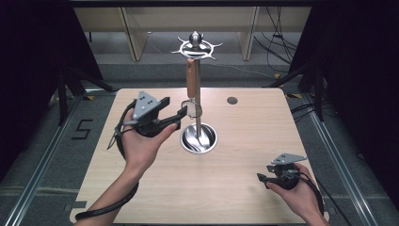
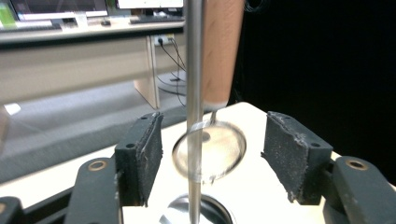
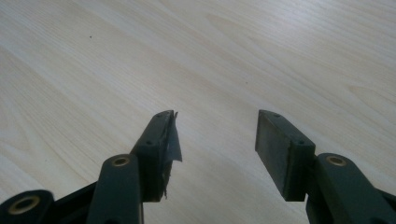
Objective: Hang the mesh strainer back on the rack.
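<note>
Wooden-handled strainer (image 1: 191, 87) hanging light, mesh fragile: take by handle. Left gripper (image 2: 212, 151) spread open around mesh, untouched; right gripper (image 3: 217, 135) open, empty.

I am seeing the upright steel pole (image 1: 198, 101) on its round shiny base (image 1: 199, 139) standing mid-table, with a wooden-handled wire strainer (image 1: 190, 89) hanging against it, blocking passage there. The pale wooden table (image 1: 244, 160) around the stand is lying open, giving grippers room on every side.
</note>
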`<move>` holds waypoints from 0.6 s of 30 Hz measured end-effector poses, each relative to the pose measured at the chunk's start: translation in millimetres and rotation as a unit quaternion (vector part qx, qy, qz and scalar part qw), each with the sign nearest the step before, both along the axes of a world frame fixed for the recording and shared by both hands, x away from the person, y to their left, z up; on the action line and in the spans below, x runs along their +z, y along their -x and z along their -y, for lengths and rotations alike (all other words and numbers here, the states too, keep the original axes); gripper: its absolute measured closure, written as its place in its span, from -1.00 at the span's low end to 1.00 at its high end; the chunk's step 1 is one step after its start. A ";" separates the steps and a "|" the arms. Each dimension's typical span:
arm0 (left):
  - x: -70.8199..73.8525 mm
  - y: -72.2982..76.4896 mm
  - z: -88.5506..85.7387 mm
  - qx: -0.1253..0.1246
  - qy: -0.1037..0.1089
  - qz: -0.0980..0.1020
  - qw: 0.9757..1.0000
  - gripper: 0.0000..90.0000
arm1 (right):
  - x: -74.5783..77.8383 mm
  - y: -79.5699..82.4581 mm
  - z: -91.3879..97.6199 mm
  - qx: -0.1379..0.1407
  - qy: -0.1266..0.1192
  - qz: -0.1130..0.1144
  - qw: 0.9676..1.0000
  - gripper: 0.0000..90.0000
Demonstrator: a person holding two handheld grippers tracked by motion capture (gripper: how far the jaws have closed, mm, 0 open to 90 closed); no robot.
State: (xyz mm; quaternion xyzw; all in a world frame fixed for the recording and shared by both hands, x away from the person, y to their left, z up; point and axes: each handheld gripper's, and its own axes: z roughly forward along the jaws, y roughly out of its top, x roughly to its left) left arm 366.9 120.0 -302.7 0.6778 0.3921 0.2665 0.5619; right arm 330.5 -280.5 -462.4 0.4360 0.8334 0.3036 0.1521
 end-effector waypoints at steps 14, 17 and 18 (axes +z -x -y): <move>-59.5 28.4 -71.4 0.051 -0.029 -0.056 0.997 -0.18 | -0.9 -0.3 -1.4 -0.007 -0.003 -0.008 1.000 0.07; -84.7 33.2 -81.7 0.063 -0.037 -0.073 0.995 -0.18 | -1.3 -0.5 -1.3 -0.006 -0.002 -0.009 1.000 0.07; -106.1 34.8 -86.8 0.066 -0.044 -0.086 0.993 -0.18 | -1.4 -0.6 -1.3 -0.006 -0.002 -0.010 1.000 0.07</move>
